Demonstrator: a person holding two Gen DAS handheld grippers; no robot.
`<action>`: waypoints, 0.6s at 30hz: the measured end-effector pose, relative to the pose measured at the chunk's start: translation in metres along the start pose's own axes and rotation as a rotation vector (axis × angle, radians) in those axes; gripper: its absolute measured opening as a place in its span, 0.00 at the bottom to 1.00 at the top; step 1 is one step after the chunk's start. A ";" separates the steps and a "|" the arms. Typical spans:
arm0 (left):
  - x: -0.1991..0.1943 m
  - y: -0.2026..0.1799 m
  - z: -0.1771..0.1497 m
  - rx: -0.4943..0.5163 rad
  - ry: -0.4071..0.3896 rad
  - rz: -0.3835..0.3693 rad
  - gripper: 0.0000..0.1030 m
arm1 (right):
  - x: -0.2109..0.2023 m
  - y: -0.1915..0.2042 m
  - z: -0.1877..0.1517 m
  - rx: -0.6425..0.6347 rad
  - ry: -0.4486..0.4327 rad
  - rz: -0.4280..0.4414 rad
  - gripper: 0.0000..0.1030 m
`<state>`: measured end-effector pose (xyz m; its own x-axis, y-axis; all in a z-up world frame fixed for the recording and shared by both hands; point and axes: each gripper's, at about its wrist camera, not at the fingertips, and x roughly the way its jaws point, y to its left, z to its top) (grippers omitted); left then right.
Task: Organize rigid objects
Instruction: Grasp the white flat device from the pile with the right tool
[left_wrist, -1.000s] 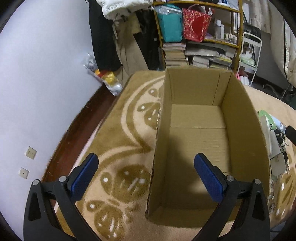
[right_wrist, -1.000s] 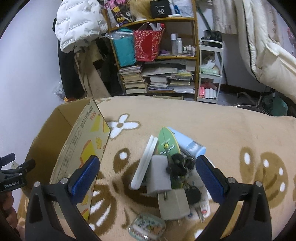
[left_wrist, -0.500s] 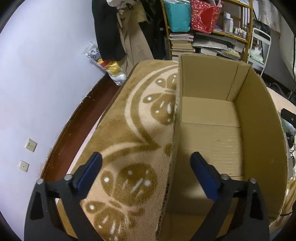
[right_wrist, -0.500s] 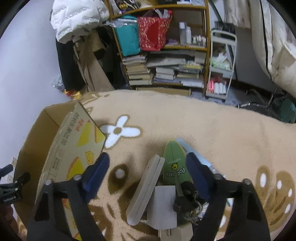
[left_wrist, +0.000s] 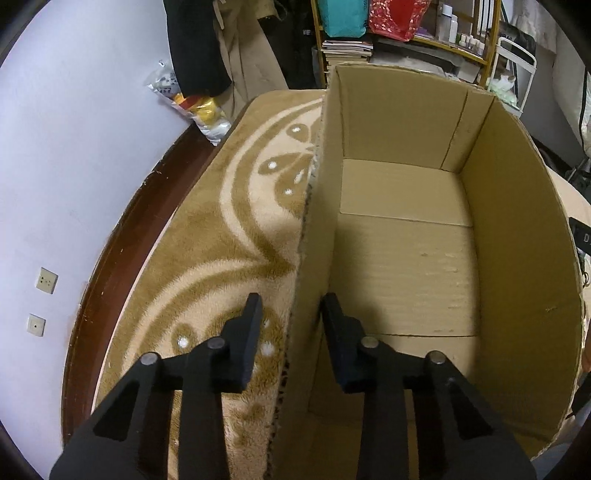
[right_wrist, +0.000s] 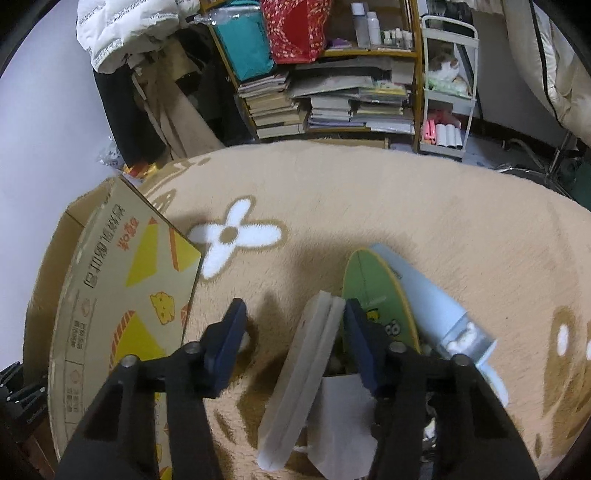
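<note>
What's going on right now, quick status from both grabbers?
Left gripper straddling the cardboard box wall, not clamped. Right gripper open around the flat white case. Box empty. Green board crowds the right finger.

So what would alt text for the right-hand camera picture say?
A handheld gripper reaches down over a flat white case lying on a beige rug, beside a green tube and a pale blue tube. A cardboard box stands to the left, with cluttered bookshelves behind.
</note>
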<state>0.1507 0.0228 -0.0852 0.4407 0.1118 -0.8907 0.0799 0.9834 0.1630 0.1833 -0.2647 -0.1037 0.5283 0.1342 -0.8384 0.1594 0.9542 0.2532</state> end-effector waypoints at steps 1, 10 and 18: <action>0.000 -0.001 0.000 0.004 -0.003 0.007 0.29 | 0.002 0.001 -0.001 -0.001 0.007 0.002 0.47; -0.002 -0.011 -0.004 0.041 -0.030 0.036 0.19 | 0.002 0.010 -0.009 -0.022 0.009 -0.028 0.15; -0.002 -0.008 -0.005 0.026 -0.037 0.032 0.18 | -0.014 0.020 -0.011 -0.017 -0.046 -0.007 0.15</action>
<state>0.1447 0.0154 -0.0865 0.4763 0.1378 -0.8684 0.0882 0.9752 0.2031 0.1696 -0.2451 -0.0920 0.5647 0.1152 -0.8173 0.1494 0.9596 0.2385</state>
